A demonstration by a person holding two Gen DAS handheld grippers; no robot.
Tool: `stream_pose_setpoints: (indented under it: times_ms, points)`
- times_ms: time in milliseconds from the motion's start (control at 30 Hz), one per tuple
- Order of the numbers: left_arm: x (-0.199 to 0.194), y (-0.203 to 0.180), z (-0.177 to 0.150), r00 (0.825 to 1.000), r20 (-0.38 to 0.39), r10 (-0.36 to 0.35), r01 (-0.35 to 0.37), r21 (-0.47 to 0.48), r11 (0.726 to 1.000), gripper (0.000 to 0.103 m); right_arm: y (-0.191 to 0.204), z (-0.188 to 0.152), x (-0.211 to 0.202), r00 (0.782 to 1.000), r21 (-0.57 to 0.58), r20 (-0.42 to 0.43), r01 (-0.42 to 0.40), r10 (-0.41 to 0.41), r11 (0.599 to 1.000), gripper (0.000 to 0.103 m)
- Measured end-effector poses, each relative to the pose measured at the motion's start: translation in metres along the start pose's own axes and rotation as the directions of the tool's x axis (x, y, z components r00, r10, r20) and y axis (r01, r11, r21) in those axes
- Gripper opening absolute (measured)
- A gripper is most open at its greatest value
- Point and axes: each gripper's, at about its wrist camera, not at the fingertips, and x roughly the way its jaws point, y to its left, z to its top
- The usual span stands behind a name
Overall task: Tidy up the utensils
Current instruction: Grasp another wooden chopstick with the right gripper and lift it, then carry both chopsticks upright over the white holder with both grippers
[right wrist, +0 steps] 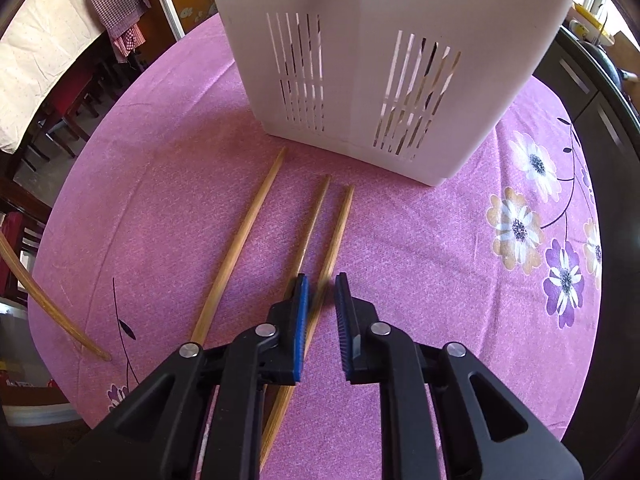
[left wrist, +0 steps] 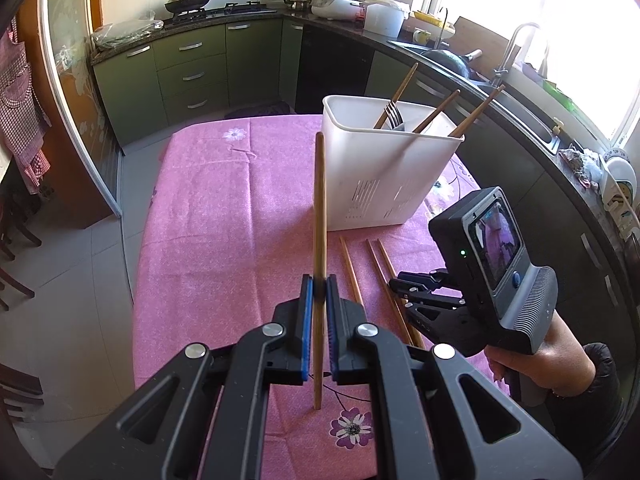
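The left gripper [left wrist: 319,286] is nearest, its pads pinched tight on one chopstick [left wrist: 319,208] held roughly upright above the cloth [left wrist: 224,216], short of the bin [left wrist: 384,172]. Beside it, the right gripper [right wrist: 320,284] sits low over the table with its jaws narrowly apart around a lying chopstick [right wrist: 334,240], seemingly not yet closed on it. Two more sticks [right wrist: 240,248] lie on the cloth next to that one, all pointing toward the bin just beyond. Farther on, the white bin already holds three chopsticks [left wrist: 436,112] and a fork [left wrist: 394,114] leaning inside. Judging by this, the job is about half done: four pieces are in, one is on its way, and three sticks on the table remain to be picked up
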Motion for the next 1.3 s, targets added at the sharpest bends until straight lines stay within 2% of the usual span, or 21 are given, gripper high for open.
stream_pose_setpoints:
  times_ms: [133, 300, 400, 567, 767, 967, 1300]
  points:
    - [-0.001, 0.001, 0.0, 1.0, 0.001, 0.001, -0.001, -0.002, 1.0, 0.007, 0.002, 0.001, -0.004, 1.0, 0.011, 0.012, -0.021, 0.021, 1.0, 0.007]
    - [-0.001, 0.001, -0.001, 1.0, 0.001, 0.001, -0.001, -0.003, 1.0, 0.007, -0.015, -0.003, -0.047, 0.99, 0.03, 0.135, -0.048, 0.044, 0.998, 0.007]
    - [-0.002, 0.002, -0.001, 1.0, 0.003, 0.0, 0.0, -0.002, 1.0, 0.007, -0.025, -0.011, -0.089, 0.966, 0.049, 0.255, -0.056, 0.042, 0.997, 0.007]
    - [-0.005, 0.003, -0.002, 1.0, 0.009, 0.001, -0.001, -0.002, 1.0, 0.007, -0.038, -0.036, -0.154, 0.905, 0.066, 0.424, -0.067, 0.033, 0.996, 0.007]
    - [-0.013, 0.0, -0.006, 0.999, 0.033, 0.014, -0.014, 0.012, 1.0, 0.007, -0.041, -0.073, -0.187, 0.88, 0.069, 0.474, -0.059, 0.019, 0.996, 0.007]
    - [-0.02, -0.004, -0.011, 0.999, 0.043, 0.014, -0.015, 0.027, 1.0, 0.007, -0.043, -0.095, -0.2, 0.869, 0.071, 0.494, -0.074, 0.029, 0.995, 0.007]
    - [-0.031, -0.005, -0.011, 0.998, 0.066, 0.017, -0.019, 0.038, 0.999, 0.007, -0.049, -0.099, -0.202, 0.862, 0.084, 0.506, -0.096, 0.041, 0.992, 0.007]
